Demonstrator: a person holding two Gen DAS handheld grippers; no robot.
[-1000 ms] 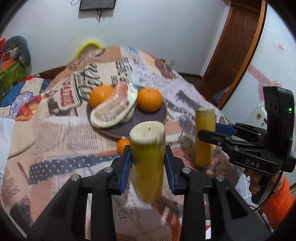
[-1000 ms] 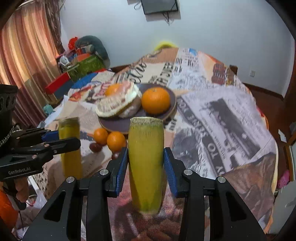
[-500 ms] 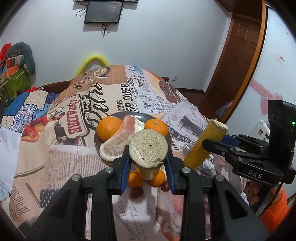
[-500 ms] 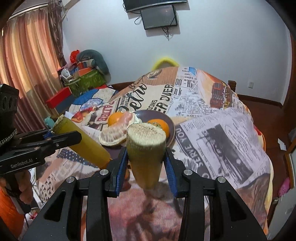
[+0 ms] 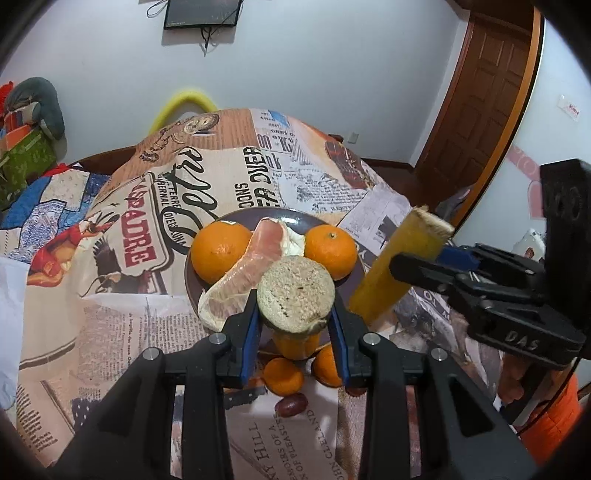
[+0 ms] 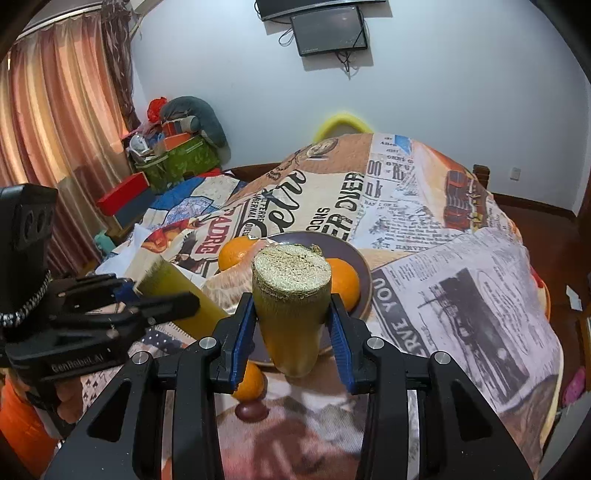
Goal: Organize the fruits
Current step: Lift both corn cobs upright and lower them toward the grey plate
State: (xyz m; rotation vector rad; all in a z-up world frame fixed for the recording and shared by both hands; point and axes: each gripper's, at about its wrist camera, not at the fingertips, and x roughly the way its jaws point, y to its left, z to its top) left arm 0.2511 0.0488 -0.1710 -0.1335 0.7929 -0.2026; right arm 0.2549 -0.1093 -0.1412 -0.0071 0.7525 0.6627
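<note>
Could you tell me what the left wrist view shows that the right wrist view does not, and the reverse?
Only the left wrist view shows the brown door and two small oranges below the plate. Only the right wrist view shows the curtain and a green box. Both show the plate of oranges, the wall screen, and each gripper shut on a yellow cane piece.

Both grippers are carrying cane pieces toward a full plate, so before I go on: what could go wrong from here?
1. The plate already holds two oranges and a pomelo segment; a cane piece set down there could roll off or knock fruit off.
2. The left gripper and right gripper converge; their cane pieces could collide.
3. Loose small oranges lie below and may get bumped.
</note>
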